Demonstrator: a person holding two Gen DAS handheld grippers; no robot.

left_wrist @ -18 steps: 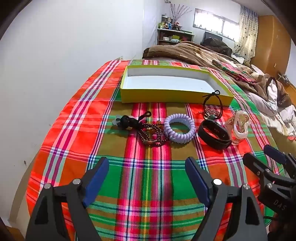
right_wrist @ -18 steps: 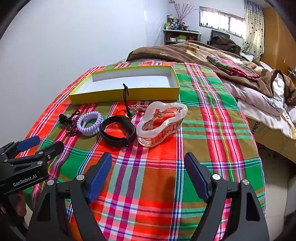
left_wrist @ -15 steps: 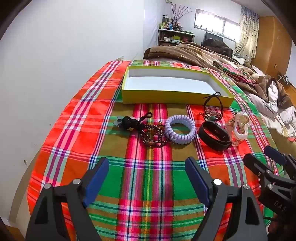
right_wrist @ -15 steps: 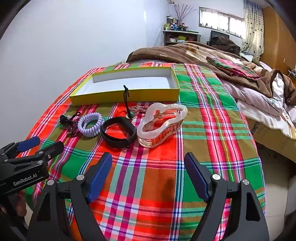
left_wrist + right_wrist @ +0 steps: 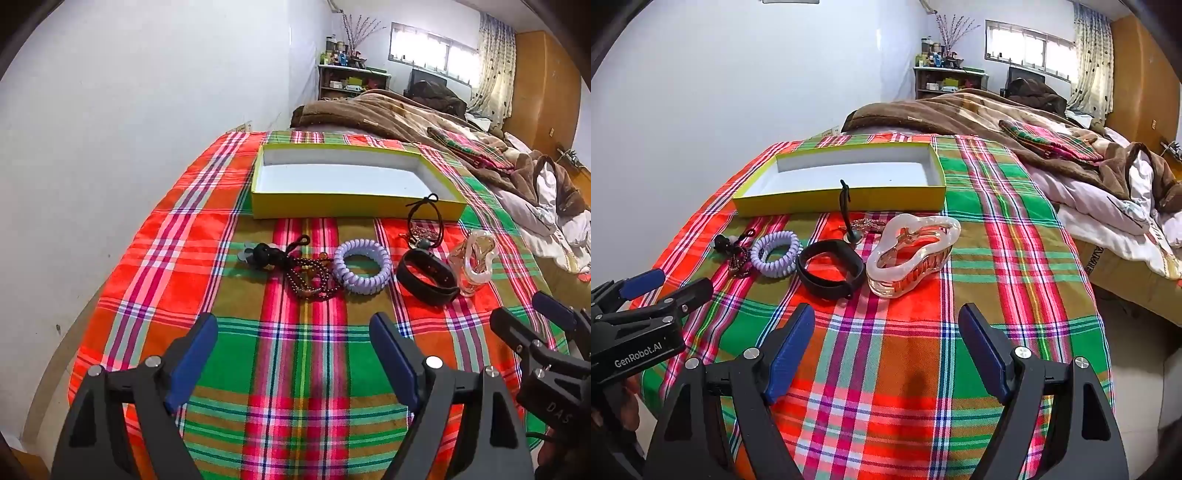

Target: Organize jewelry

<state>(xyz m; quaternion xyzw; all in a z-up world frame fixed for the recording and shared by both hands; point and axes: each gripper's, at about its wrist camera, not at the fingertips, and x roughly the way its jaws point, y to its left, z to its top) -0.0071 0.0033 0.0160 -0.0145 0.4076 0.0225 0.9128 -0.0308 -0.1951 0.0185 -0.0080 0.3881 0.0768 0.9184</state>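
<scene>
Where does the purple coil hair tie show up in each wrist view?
Left wrist: purple coil hair tie sits centre, right of the dark beads.
Right wrist: it lies left of centre, beside the black band.
Shared landmark: yellow box behind the row.

Plaid cloth [image 5: 295,369], brown blanket [image 5: 388,114], shelf [image 5: 351,79] w/ clutter.

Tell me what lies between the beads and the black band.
The lilac coil tie, touching the beads and just short of the black band; clearest in the left wrist view.
</scene>
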